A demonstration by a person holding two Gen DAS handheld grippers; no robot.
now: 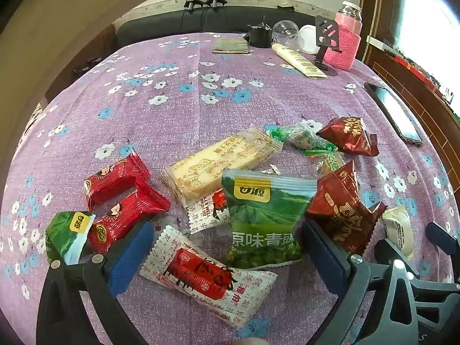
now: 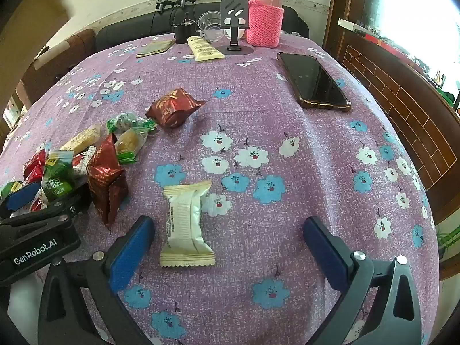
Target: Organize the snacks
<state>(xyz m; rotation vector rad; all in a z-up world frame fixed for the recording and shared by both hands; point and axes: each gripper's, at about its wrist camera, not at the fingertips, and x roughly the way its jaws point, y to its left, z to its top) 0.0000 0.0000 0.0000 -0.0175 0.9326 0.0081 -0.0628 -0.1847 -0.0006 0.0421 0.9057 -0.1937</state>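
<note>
Snack packets lie scattered on a purple flowered tablecloth [image 1: 201,92]. In the left wrist view my left gripper [image 1: 227,254] is open over a white-and-red packet [image 1: 207,280] and a green pea bag [image 1: 264,218], touching neither. Around them lie two red packets [image 1: 120,198], a cream biscuit pack [image 1: 218,164], a dark red bag [image 1: 342,212] and a second green bag [image 1: 67,233]. In the right wrist view my right gripper [image 2: 228,247] is open, with a cream-white packet [image 2: 187,224] lying between its fingers. A dark red bag [image 2: 172,110] lies further away.
A phone [image 2: 313,82] lies at the right. At the table's far edge stand a pink-sleeved flask [image 2: 266,14], a phone stand [image 2: 234,23], a tube [image 2: 204,49], a clear cup [image 2: 211,24] and a black object [image 2: 184,31]. The left gripper's body [image 2: 37,230] sits at left.
</note>
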